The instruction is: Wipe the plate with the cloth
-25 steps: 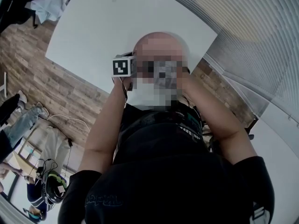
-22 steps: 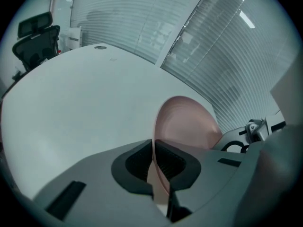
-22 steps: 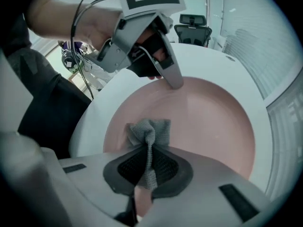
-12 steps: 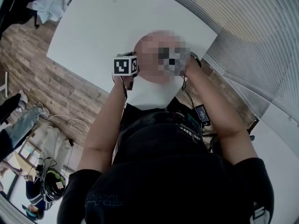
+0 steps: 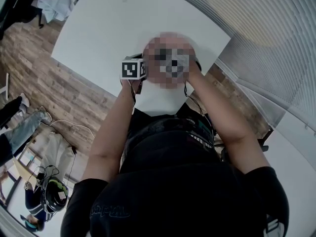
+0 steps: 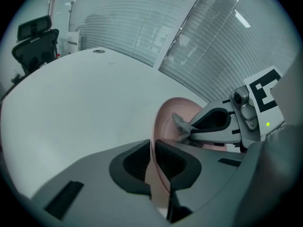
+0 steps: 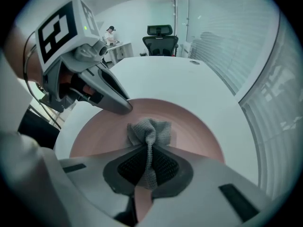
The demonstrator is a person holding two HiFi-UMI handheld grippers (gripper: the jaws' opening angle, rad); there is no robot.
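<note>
White table spreads beneath the pink plate, blinds alongside.

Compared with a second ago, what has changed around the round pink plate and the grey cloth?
The right hand shifted a little sideways, carrying the right gripper that pinches the grey knitted cloth against the round pink plate; a blur patch hides the rest. Nothing was visibly picked up or released. The left gripper, clamped on the plate's rim, stayed put, and so did the white table.

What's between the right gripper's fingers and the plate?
The grey cloth, pinched by the right gripper, bunched against the pink plate, seen in the right gripper view.
</note>
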